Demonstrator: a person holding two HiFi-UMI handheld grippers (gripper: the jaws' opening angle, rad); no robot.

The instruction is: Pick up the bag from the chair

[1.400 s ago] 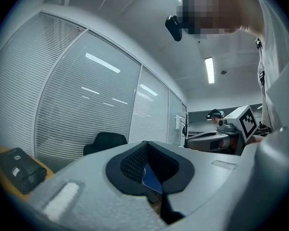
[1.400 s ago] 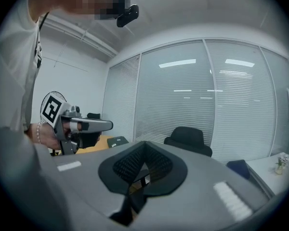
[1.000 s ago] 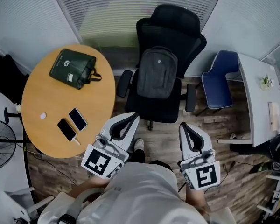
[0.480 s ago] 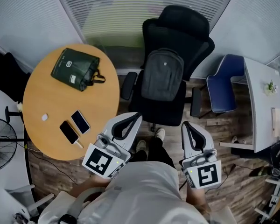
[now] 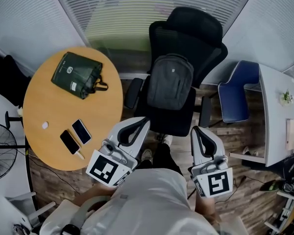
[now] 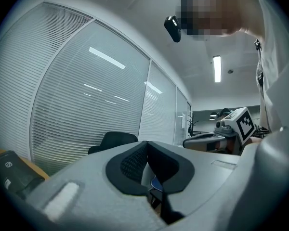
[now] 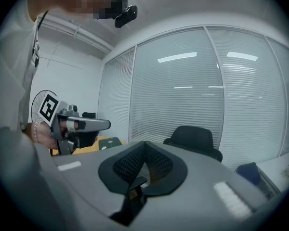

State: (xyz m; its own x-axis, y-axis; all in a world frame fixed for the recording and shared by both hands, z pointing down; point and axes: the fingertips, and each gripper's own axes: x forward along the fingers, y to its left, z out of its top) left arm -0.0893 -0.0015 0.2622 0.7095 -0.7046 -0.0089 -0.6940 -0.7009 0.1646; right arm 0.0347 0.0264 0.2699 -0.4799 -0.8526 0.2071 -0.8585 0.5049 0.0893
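A dark grey backpack (image 5: 171, 82) stands upright on the seat of a black office chair (image 5: 186, 31), leaning on its backrest. In the head view my left gripper (image 5: 138, 123) and right gripper (image 5: 197, 131) are held side by side just short of the seat's front edge, pointing at the chair. Both are shut, with nothing between the jaws. In the left gripper view the closed jaws hide most of the chair; only its headrest (image 6: 113, 140) shows. The right gripper view shows the headrest (image 7: 192, 137) above its closed jaws. The backpack is hidden in both gripper views.
A round wooden table (image 5: 44, 102) on the left carries a green bag (image 5: 77, 74) and two phones (image 5: 76, 136). A blue chair (image 5: 237, 94) and a white desk (image 5: 279, 116) stand on the right. A fan (image 5: 0, 151) is at the far left.
Both grippers have advanced toward the chair, still shut. The chair and backpack now sit nearer the gripper tips in the head view.
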